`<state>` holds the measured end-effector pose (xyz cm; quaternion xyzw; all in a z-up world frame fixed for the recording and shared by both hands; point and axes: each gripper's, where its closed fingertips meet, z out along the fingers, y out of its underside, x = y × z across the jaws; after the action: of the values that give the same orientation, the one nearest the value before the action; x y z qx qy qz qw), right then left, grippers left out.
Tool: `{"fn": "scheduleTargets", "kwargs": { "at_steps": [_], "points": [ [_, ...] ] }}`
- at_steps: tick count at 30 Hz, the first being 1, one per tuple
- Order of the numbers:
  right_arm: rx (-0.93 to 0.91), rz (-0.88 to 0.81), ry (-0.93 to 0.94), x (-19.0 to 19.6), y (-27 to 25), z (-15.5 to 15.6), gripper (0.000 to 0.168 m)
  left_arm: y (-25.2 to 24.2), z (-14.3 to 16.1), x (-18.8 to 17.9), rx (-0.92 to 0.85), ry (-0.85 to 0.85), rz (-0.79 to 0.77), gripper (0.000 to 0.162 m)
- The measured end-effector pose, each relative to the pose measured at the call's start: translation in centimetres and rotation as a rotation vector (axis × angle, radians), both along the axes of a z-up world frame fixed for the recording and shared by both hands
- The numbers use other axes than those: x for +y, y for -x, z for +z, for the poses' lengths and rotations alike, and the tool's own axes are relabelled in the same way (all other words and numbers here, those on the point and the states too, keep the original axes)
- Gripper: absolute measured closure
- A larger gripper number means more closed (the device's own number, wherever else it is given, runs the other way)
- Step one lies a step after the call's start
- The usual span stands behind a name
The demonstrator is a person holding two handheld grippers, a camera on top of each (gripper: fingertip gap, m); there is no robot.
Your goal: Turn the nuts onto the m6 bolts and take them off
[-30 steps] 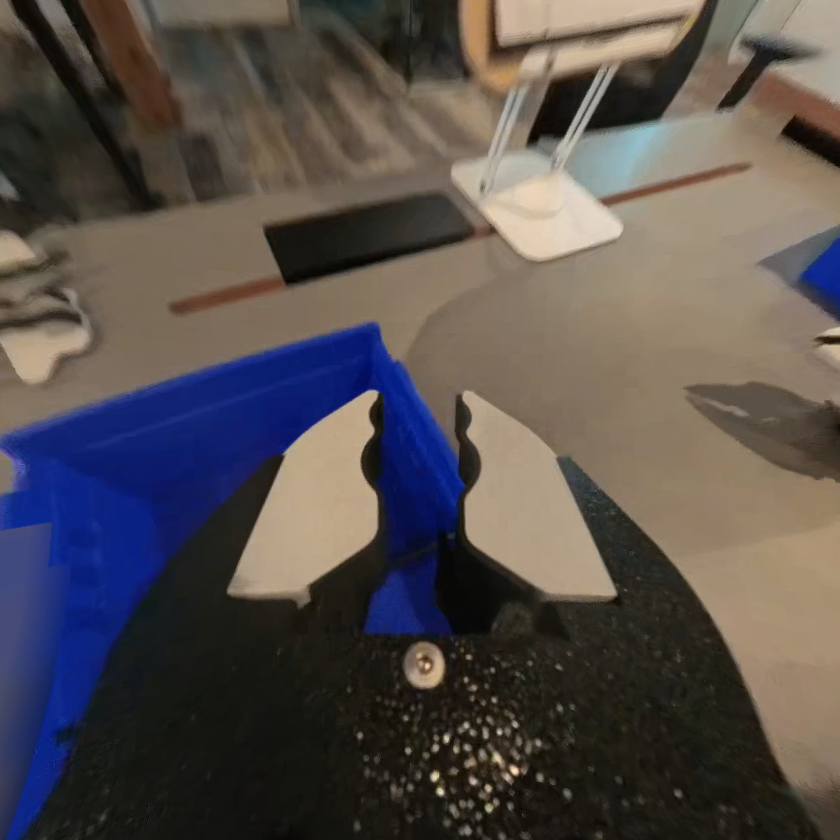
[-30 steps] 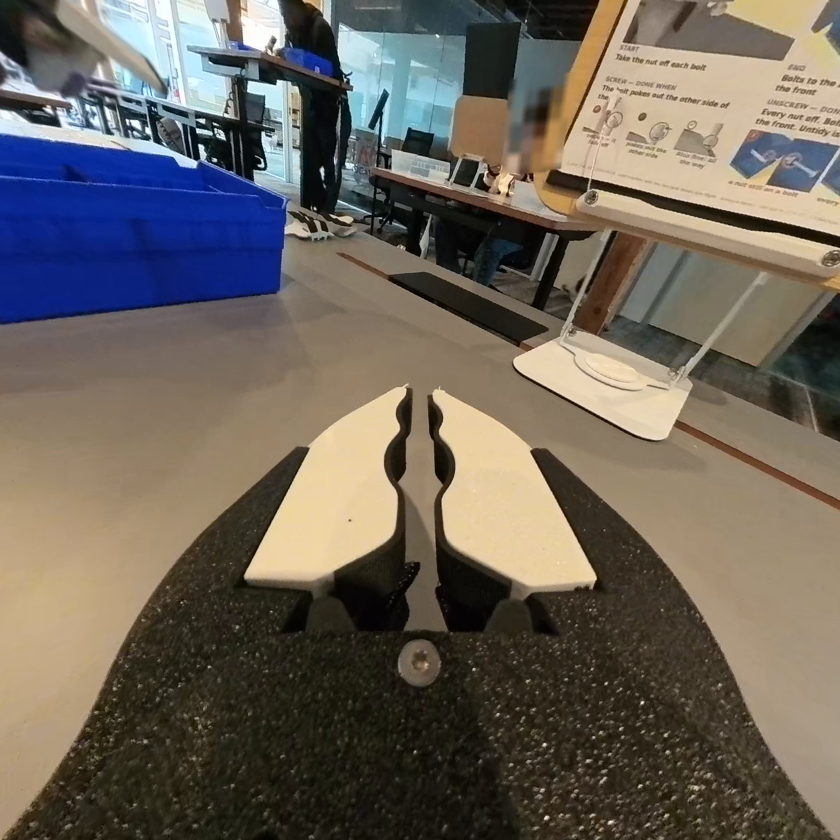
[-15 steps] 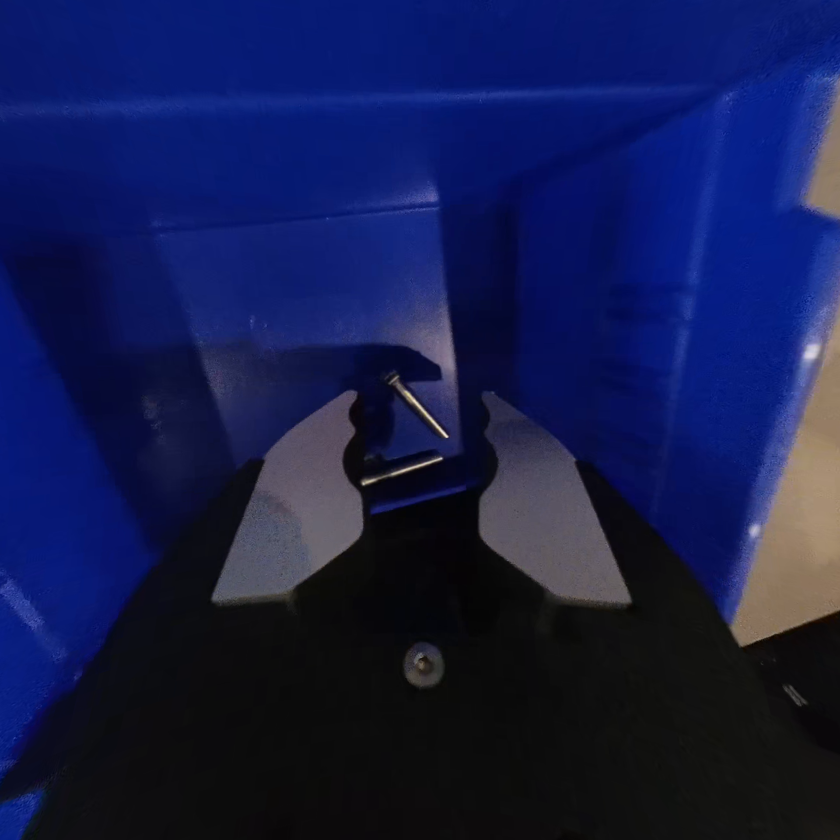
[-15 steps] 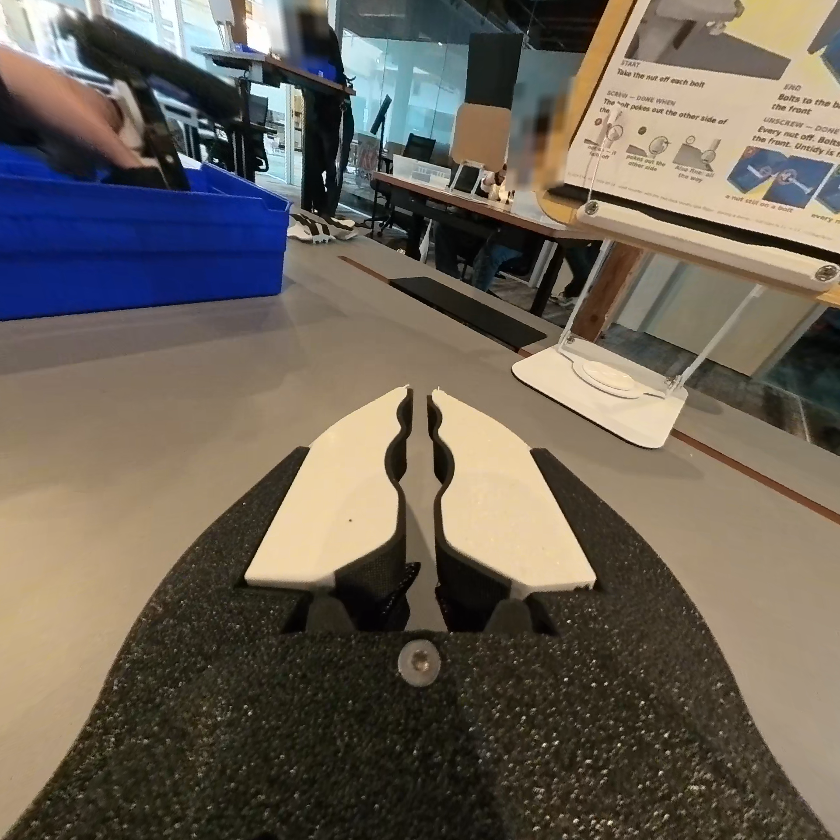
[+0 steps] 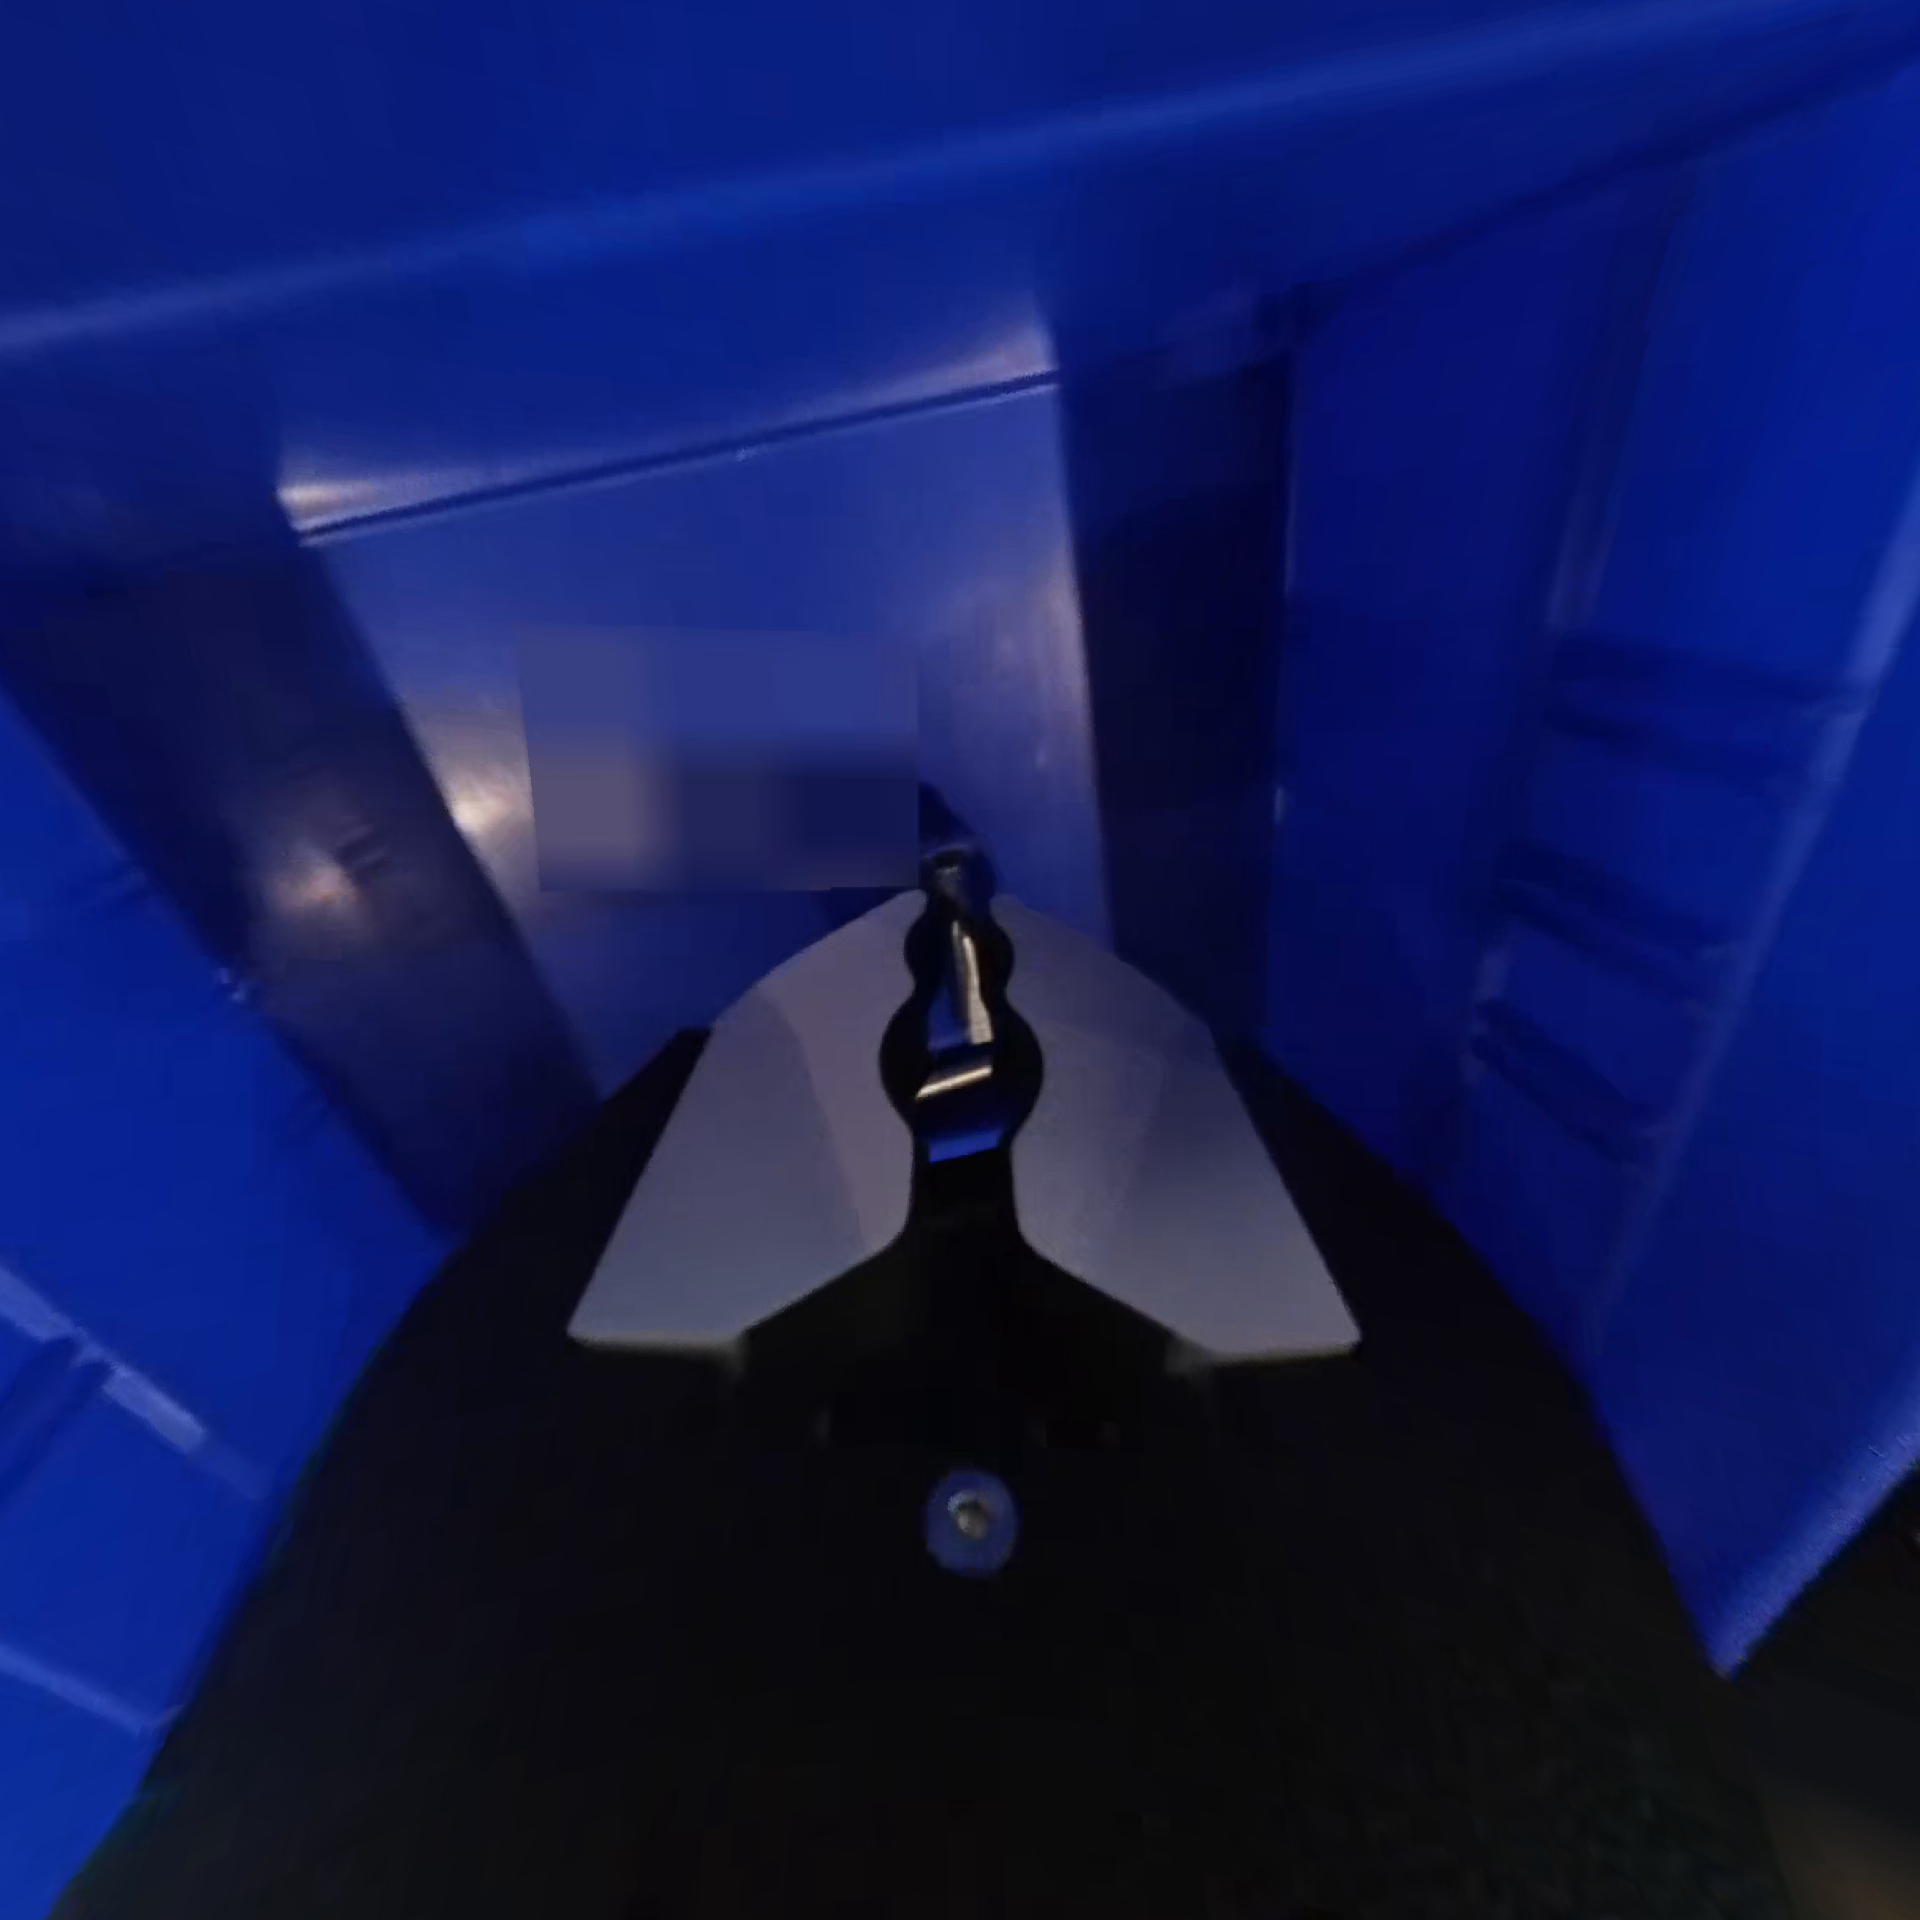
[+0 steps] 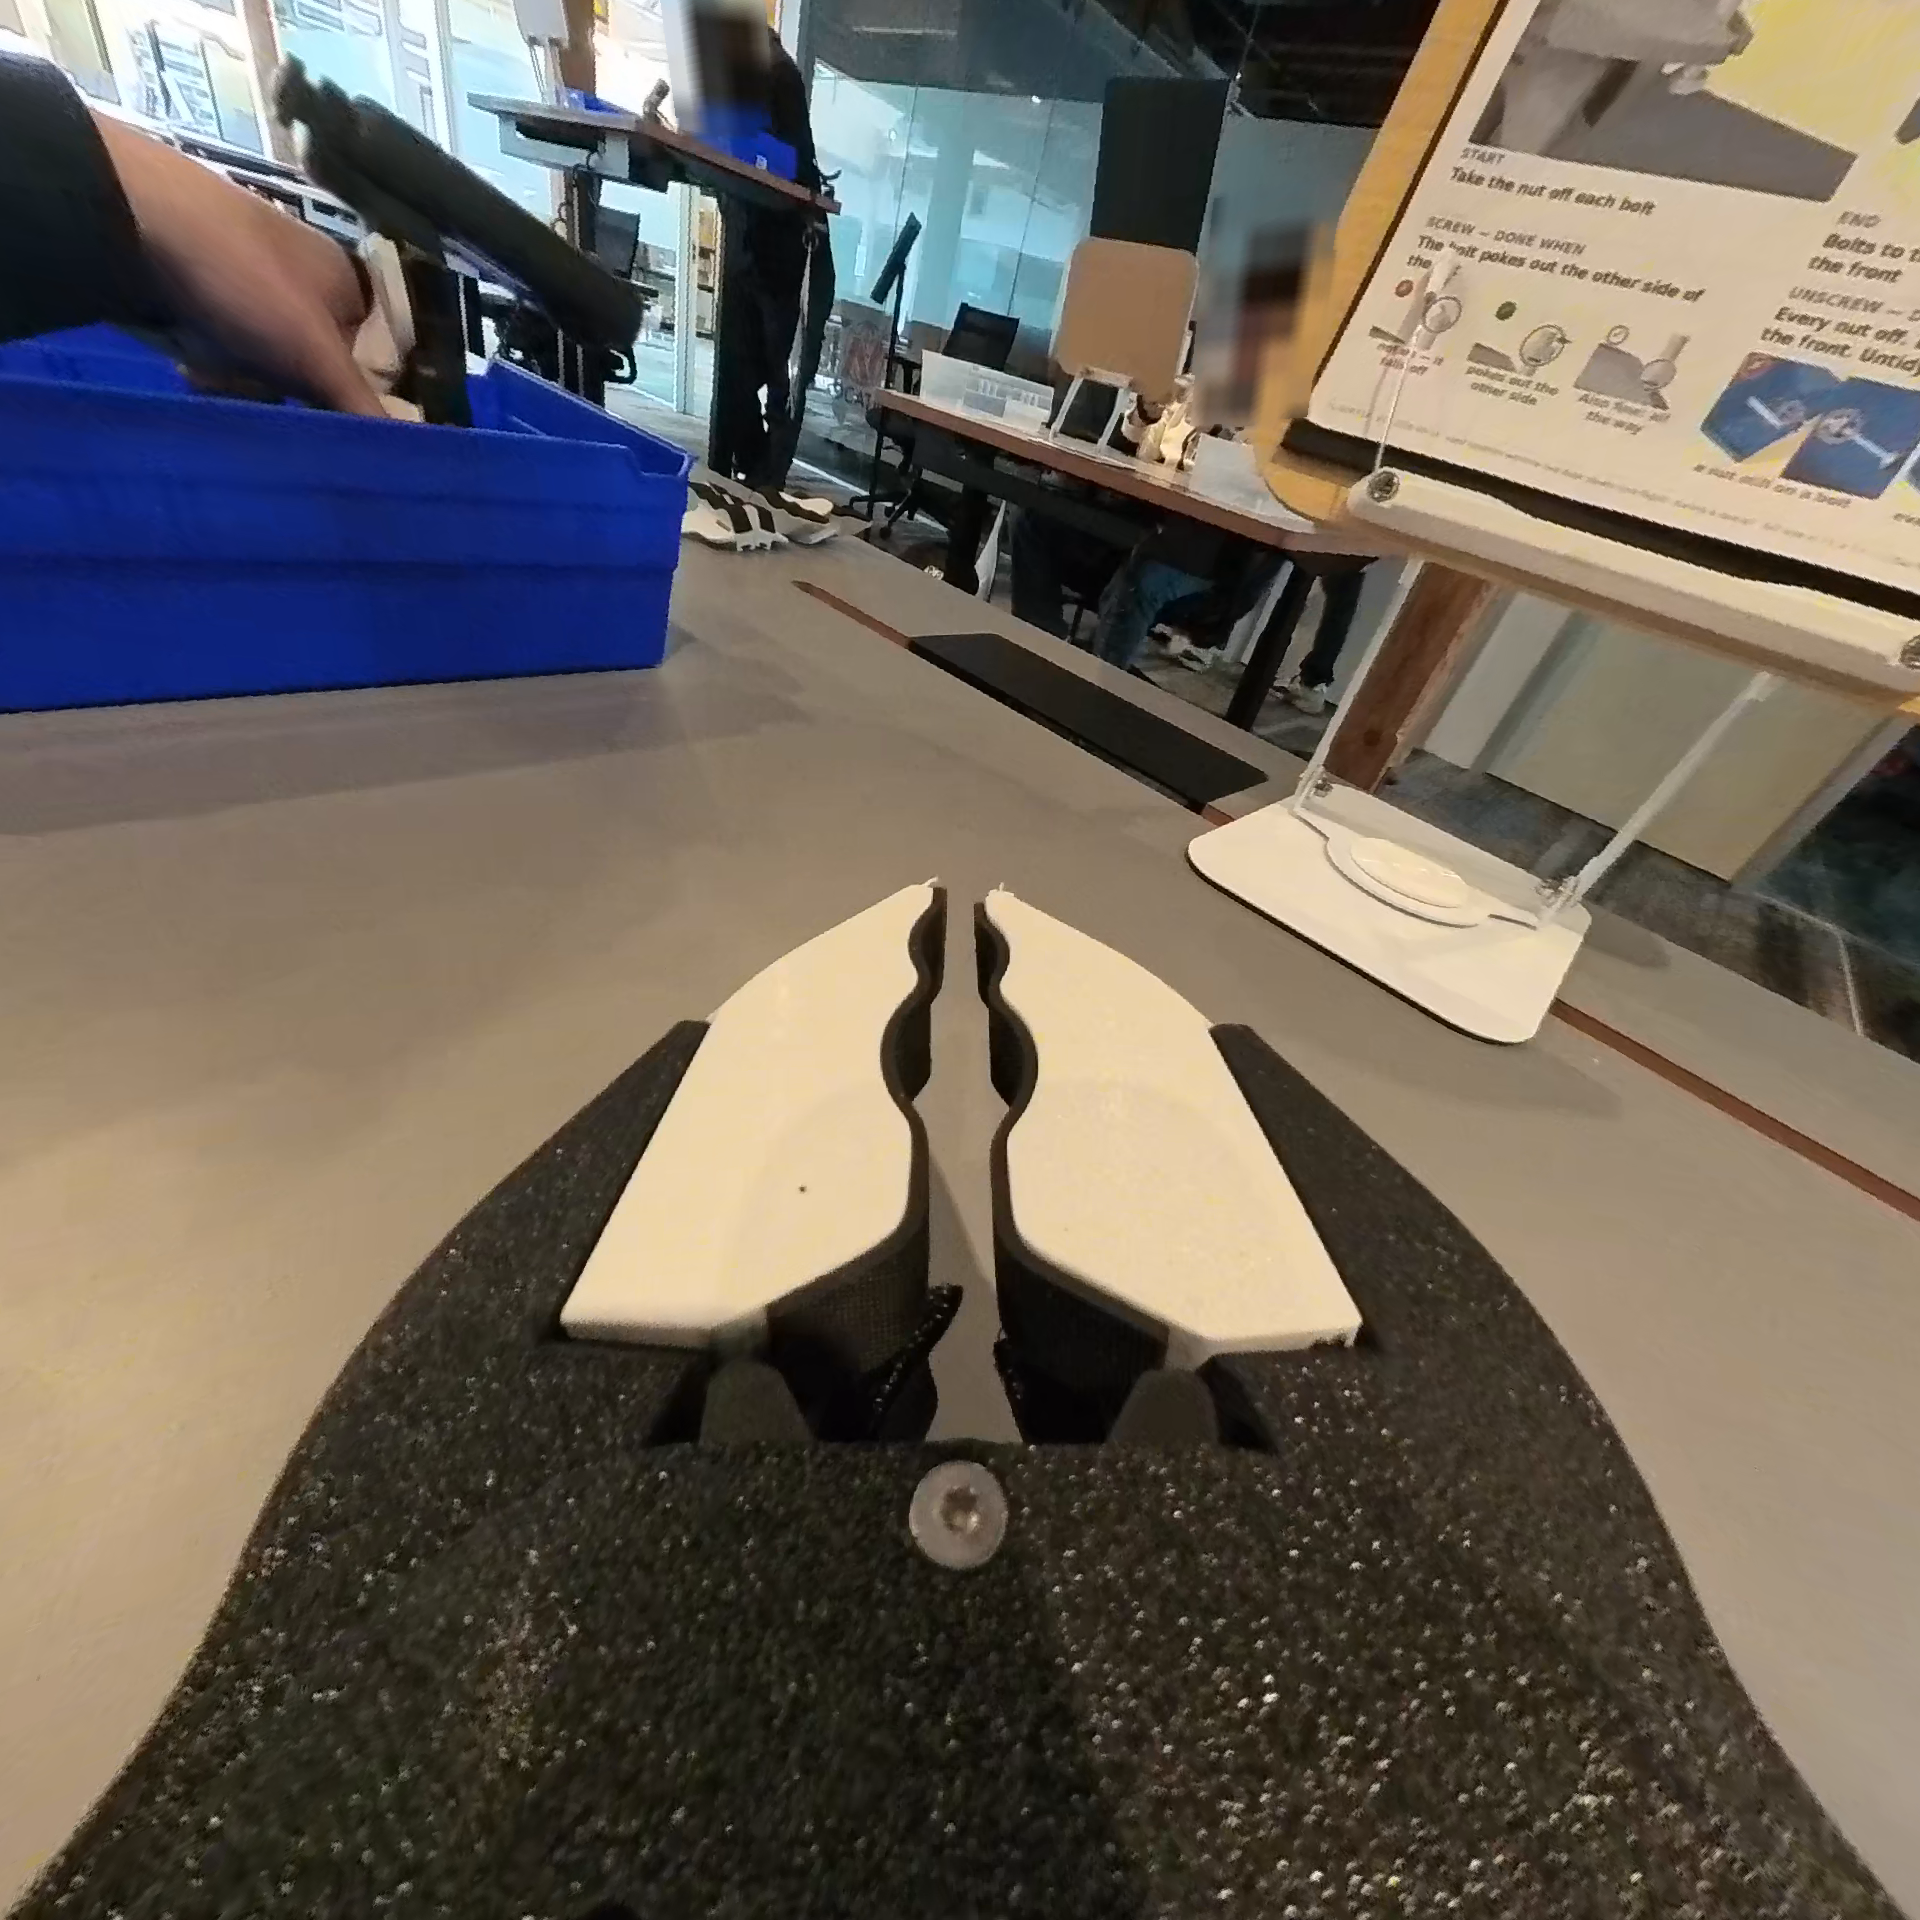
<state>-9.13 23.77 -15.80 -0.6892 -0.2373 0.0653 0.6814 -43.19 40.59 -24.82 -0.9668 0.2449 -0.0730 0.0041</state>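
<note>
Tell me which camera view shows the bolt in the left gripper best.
The left wrist view. There the bolt lies between the closed fingers of the left gripper, inside the blue bin, though dim and blurred. The right wrist view shows only the bin's outside and the left gripper's body reaching in; the bolt is hidden.

Pretty cramped for the left tool [image 5: 961, 914]: it's down inside the blue bin [image 5: 1455, 727], walls close on the left, right and straight ahead, so the only way out is up and back. A bolt [image 5: 961, 987] sits between its nearly closed fingers. The right tool [image 6: 961, 904] has tons of room: bare grey bench [image 6: 364, 935] ahead and to the left. Only things in the way are the bin [image 6: 312, 540] far off to the left and the white sign stand [image 6: 1392, 914] ahead on the right.
</note>
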Motion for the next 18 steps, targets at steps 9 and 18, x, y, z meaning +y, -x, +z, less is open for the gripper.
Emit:
{"fn": "scheduleTargets", "kwargs": {
  "at_steps": [9, 18],
  "points": [
    [-0.023, 0.000, -0.012, -0.1, 0.2, 0.1, 0.164, -0.4, 5.6, 1.7, -0.092, -0.338, -0.074, 0.157],
    [-0.049, -0.001, -0.033, -0.1, 0.4, 0.2, 0.166, -12.8, 15.4, -8.6, -0.542, -0.506, -0.533, 0.157]
  ]
}}
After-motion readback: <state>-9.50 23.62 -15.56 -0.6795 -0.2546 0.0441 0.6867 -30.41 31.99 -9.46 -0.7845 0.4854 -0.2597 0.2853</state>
